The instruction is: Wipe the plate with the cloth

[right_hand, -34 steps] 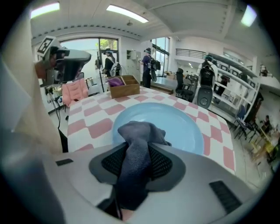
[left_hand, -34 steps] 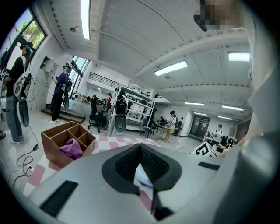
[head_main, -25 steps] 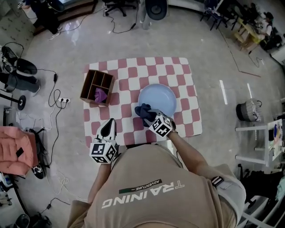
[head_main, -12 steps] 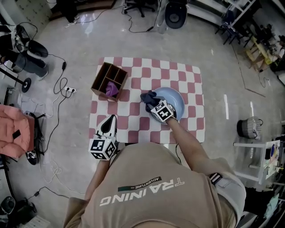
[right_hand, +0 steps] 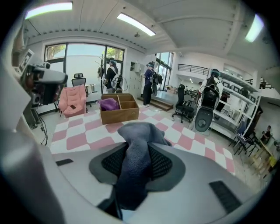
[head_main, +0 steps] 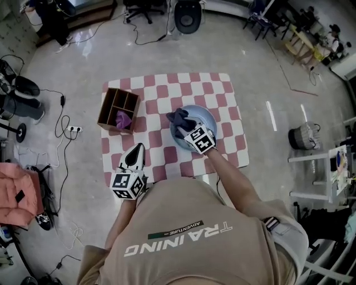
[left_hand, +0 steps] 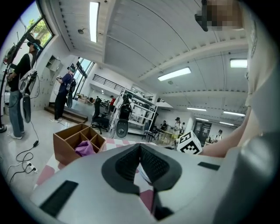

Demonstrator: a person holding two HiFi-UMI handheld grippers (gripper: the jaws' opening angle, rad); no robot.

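Observation:
A light blue plate rests on a pink-and-white checkered mat. My right gripper is shut on a dark blue cloth, which hangs over the plate's left part. In the right gripper view the cloth is bunched between the jaws and hides the plate. My left gripper hovers at the mat's near left edge, apart from the plate. Its jaws meet at the tips with nothing between them.
A wooden compartment box with a purple cloth in it sits on the mat's left edge. Cables and a power strip lie on the floor to the left. An office chair stands beyond the mat, a basket to the right.
My right gripper has carried the cloth from the plate's near left rim away from me, further over the plate. The left gripper has stayed in place.

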